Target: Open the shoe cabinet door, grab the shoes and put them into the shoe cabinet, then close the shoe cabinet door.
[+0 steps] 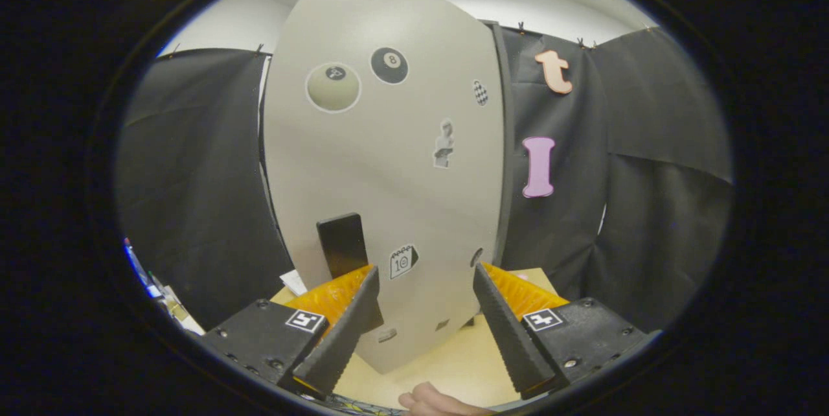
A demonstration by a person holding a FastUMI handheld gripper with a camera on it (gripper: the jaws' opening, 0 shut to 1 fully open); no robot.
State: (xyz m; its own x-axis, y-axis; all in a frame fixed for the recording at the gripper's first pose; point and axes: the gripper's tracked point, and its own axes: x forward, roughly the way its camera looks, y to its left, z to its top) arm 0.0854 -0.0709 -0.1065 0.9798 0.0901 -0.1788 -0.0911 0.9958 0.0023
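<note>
The shoe cabinet door (382, 176) is a tall pale grey panel with several stickers on it, standing upright just ahead of my fingers. A black handle (341, 244) sticks out low on the door, right above my left fingertip (363, 296). My gripper (424, 283) is open, its fingers spread wide with nothing between them but the door's lower part. The door looks swung toward me at an angle, with its dark edge (502, 144) to the right. I cannot see any shoes.
A light wooden surface (447, 364) lies under the door and my fingers. A hand (434, 401) shows at the near edge below the gripper. Black cloth walls stand on both sides. Some small cluttered items (162, 296) sit low beside the left finger.
</note>
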